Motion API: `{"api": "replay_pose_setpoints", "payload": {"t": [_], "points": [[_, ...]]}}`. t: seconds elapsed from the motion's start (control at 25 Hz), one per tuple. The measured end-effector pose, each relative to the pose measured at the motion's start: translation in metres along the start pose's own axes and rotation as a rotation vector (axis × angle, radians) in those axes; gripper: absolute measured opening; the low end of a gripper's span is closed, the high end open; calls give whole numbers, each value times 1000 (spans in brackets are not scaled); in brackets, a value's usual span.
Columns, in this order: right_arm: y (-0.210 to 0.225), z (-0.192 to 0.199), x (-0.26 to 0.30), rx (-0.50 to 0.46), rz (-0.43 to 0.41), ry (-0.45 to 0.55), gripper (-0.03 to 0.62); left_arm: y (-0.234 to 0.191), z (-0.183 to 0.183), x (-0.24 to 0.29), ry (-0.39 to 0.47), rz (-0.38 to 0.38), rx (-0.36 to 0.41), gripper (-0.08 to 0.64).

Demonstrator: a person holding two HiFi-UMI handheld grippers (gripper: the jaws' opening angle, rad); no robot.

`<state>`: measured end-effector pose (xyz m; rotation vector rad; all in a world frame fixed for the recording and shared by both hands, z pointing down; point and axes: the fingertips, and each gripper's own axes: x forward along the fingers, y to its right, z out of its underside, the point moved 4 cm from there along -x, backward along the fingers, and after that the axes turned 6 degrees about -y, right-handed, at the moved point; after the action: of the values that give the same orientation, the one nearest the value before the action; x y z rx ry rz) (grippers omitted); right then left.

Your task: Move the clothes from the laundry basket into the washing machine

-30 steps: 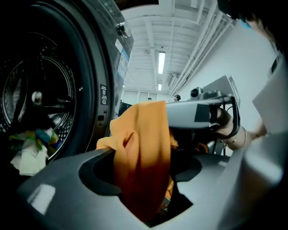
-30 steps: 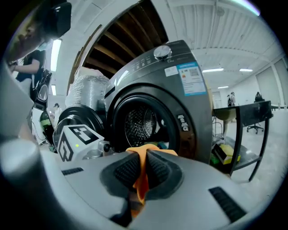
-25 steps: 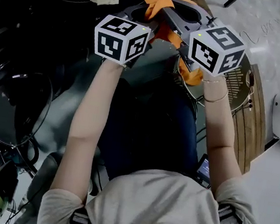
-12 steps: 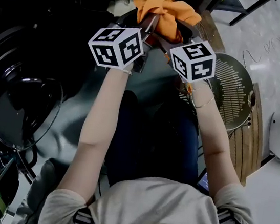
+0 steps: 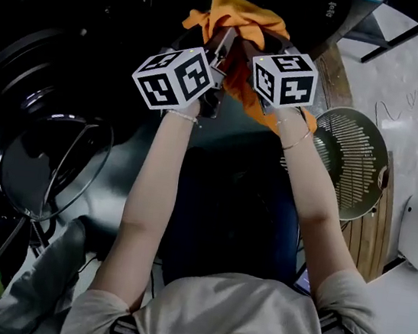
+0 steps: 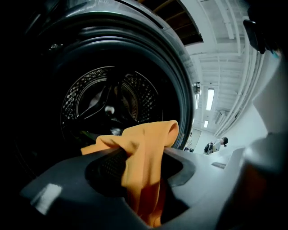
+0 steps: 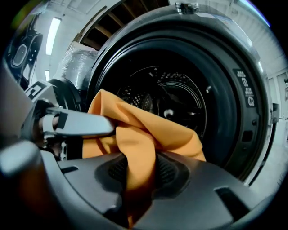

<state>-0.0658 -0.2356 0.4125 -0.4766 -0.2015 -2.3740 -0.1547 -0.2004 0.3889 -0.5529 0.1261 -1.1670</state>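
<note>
two grippers, cloth (image 5: pixel 242 13) at washer (image 7: pixel 234 90) rim.
left gripper (image 6: pixel 144 173) jaws just widened, cloth loose between; right gripper (image 7: pixel 139 175) just closed, clamping it; drum (image 6: pixel 108 96) open ahead.

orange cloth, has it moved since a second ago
Yes: the orange cloth has shifted up-left, away from the laundry basket, toward the washing machine.

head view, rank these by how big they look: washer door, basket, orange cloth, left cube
1. washer door
2. basket and orange cloth: about alike, and the cloth is partly hidden, so no ranking
3. left cube: smallest, though nearer the camera
</note>
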Motion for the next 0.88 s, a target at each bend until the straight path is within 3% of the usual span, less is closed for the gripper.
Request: {"api": "replay_pose_setpoints", "payload": {"t": [0.24,0.48,0.6,0.72,0.88], "points": [[32,-23,41,100,37,31,117,-25,1,-5,2,-62,-34,190],[53,-59,80,115,75,75,117,-29,1,-4,-1,-69,-24,190],[54,-70,102,119,65,36,129,-33,2,-3,-8,-80,-31,190],[51,-63,111,189,30,-18,207,-35,3,-1,-19,-89,-36,190],[58,-56,88,235,35,29,270,-32,6,4,-30,-92,-32,190]]}}
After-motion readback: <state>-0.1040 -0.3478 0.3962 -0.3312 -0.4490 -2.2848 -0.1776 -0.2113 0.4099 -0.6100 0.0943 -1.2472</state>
